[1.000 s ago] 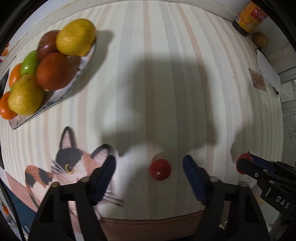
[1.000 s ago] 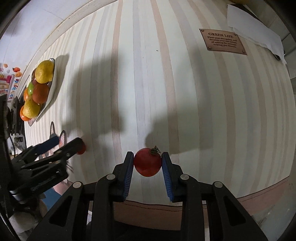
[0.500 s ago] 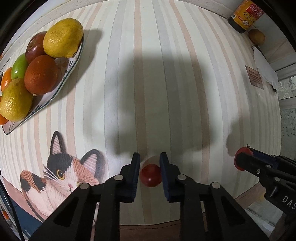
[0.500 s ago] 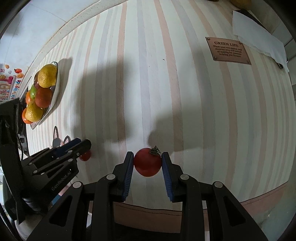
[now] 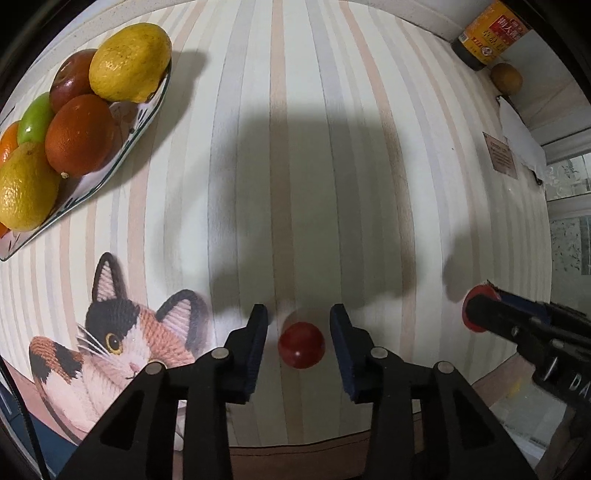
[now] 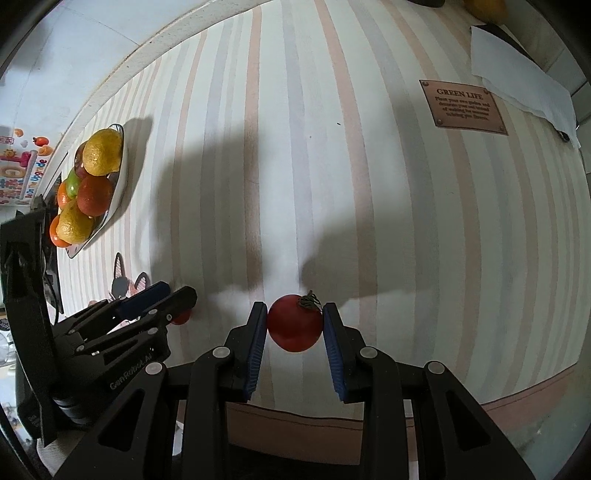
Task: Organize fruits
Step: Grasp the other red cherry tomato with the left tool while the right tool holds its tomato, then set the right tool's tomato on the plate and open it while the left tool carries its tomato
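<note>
- Left hand-held gripper (image 5: 298, 334), lower centre of the left wrist view: pointing down at the striped table (image 5: 332, 166); jaws have just been opening. A small red cherry tomato (image 5: 301, 345) lies between the blue pads with a gap on both sides; pads not touching it. State: open, nothing gripped.
- Right hand-held gripper (image 6: 294, 325), lower centre of the right wrist view: both blue pads pressed against a larger red tomato (image 6: 294, 322), its dried stem at upper right. State: closed on that fruit.
- In the left wrist view the right unit enters from the lower right edge, with a red sliver of its fruit showing at the tip.
- In the right wrist view the left unit sits at lower left; a bit of the small fruit shows just beyond its fingertips.
- Fruit plate (image 5: 146, 123), upper left of the left wrist view: patterned, white, holding two lemons, an orange, a dark red apple, a green fruit and more orange pieces at the frame edge. Well apart from both grippers.
- Cat picture (image 5: 122, 343) printed on the table covering, lower left, just beside the left jaws.
- Upper right of the left wrist view: dark bottle (image 5: 487, 33) with a yellow-red label, a brownish round fruit (image 5: 506, 78) next to it.
- Right wrist view, upper right: brown "GREEN LIFE" patch (image 6: 463, 104) and a white sheet of paper (image 6: 524, 88).
</note>
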`<state>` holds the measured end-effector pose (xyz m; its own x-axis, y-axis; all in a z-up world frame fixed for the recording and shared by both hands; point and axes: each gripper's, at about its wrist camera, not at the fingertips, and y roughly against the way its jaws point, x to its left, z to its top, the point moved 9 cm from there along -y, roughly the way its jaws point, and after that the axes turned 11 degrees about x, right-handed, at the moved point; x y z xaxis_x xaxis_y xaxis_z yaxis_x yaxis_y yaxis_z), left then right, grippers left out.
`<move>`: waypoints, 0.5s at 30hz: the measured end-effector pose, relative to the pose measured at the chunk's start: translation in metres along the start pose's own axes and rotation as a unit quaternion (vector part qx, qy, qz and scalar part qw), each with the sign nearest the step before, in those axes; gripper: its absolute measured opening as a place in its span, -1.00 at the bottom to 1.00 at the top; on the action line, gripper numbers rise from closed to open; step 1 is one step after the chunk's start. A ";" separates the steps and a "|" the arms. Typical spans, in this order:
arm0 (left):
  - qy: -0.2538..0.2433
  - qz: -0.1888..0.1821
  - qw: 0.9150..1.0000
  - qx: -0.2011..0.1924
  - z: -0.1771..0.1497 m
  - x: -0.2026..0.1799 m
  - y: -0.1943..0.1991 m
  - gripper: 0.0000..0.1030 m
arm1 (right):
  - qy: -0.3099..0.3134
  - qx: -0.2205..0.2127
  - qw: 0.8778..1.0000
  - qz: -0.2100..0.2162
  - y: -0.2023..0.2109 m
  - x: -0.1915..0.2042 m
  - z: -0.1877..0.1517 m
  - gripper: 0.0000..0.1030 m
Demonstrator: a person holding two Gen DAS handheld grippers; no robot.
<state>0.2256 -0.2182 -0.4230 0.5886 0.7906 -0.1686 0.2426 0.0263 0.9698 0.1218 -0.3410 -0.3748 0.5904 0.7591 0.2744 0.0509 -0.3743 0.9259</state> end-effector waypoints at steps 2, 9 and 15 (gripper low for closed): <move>0.001 -0.001 1.000 -0.002 -0.004 0.004 0.001 -0.37 | 0.000 -0.002 1.000 0.001 0.000 0.001 0.000 -0.35; 0.005 -0.001 1.000 -0.006 -0.018 0.018 0.000 -0.39 | -0.004 -0.003 1.000 -0.002 0.000 0.003 -0.001 -0.35; 0.003 0.006 1.000 -0.015 -0.019 0.020 0.007 -0.57 | -0.006 -0.006 1.000 -0.001 0.000 0.002 -0.002 -0.35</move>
<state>0.2243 -0.1904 -0.4166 0.5861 0.7951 -0.1560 0.2131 0.0345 0.9764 0.1210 -0.3387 -0.3737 0.5998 0.7534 0.2696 0.0421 -0.3662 0.9296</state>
